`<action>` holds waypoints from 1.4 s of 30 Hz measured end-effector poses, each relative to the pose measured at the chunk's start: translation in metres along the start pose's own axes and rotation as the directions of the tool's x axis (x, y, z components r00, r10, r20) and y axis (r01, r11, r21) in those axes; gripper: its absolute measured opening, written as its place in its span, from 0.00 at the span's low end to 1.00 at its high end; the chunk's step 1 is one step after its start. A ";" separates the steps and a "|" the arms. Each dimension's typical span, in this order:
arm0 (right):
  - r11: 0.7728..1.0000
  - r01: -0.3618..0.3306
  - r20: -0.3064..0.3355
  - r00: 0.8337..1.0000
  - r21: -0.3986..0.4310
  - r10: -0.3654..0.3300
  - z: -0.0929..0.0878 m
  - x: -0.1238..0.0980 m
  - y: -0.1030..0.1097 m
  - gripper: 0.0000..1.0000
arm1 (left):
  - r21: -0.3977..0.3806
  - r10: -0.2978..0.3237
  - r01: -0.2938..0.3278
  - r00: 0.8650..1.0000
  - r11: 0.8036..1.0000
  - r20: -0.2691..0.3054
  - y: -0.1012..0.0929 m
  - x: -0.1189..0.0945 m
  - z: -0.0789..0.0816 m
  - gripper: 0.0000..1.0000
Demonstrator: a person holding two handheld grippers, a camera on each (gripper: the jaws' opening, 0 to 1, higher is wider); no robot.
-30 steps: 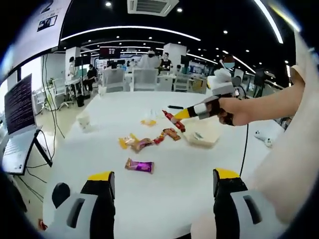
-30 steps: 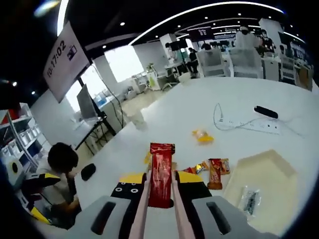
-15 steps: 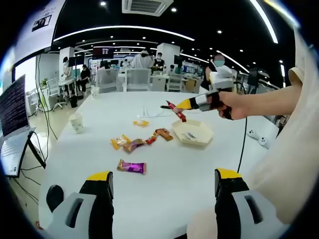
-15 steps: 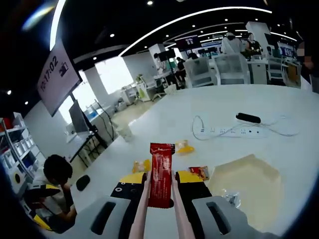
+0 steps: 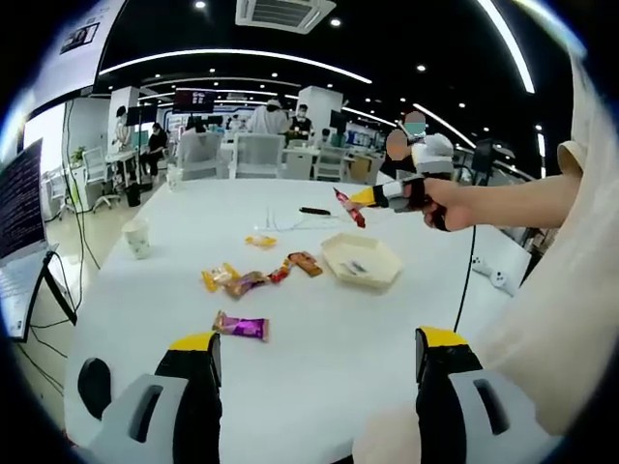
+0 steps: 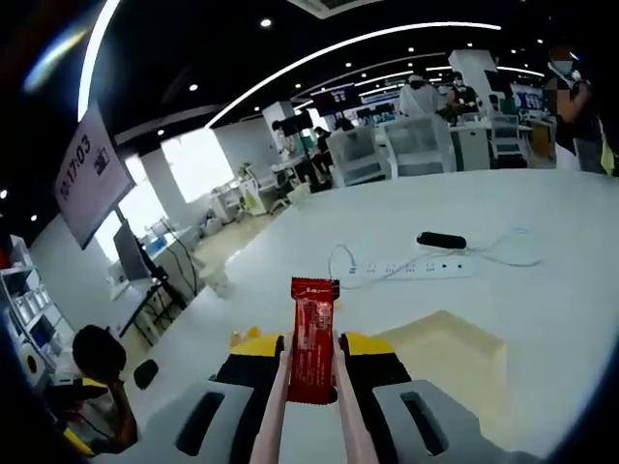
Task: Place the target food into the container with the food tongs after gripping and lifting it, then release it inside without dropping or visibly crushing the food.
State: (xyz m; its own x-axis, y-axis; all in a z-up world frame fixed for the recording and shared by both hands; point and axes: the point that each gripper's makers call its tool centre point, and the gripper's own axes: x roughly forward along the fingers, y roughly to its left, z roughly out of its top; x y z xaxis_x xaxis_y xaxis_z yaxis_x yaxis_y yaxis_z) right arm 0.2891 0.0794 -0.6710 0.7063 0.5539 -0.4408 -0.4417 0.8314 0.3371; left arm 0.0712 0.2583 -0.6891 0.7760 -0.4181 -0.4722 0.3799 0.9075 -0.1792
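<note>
A red snack packet (image 6: 312, 333) is being held upright between pink food tongs (image 6: 274, 406), whose two arms are being squeezed together by the jaws of the right gripper (image 6: 309, 362); the packet is being carried clear of the table, with its top end standing well above the jaw tips. In the left gripper view the same packet (image 5: 350, 208) is being seen at the tip of the right gripper (image 5: 366, 198), which is being gripped by a hand (image 5: 447, 205), above and just behind the container (image 5: 362, 261). In the right gripper view the container (image 6: 453, 350), a pale shallow tray, is lying directly ahead of and below the jaws, slightly to their right. Beyond it, a white power strip (image 6: 408, 267) and a dark remote-like object (image 6: 441, 240) are resting on the white table (image 6: 542, 242). The left gripper (image 5: 314, 350) is being kept with its jaws wide apart and nothing between them. Ahead of it, a purple packet (image 5: 240, 328) is lying nearest, with a cluster of loose snack packets (image 5: 253, 276) farther out and a paper cup (image 5: 137, 237) off to the left.
</note>
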 end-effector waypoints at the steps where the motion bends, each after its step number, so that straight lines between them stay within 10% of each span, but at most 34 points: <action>1: 1.000 0.022 0.010 1.000 0.016 -0.022 0.003 -0.005 -0.009 0.22 | -0.004 -0.005 0.005 1.000 1.000 0.002 0.000 0.000 0.002 0.82; 42: 0.991 0.131 0.018 0.991 0.032 -0.132 0.006 -0.025 -0.070 0.23 | -0.016 -0.026 0.025 0.999 1.000 -0.028 -0.009 0.004 -0.008 0.79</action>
State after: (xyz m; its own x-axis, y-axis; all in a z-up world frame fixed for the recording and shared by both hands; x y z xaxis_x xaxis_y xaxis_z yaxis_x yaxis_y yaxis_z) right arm 0.3057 0.0075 -0.6781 0.7684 0.4385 -0.4661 -0.3272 0.8952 0.3027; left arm 0.0672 0.2490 -0.6965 0.7514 -0.4402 -0.4915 0.3917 0.8971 -0.2046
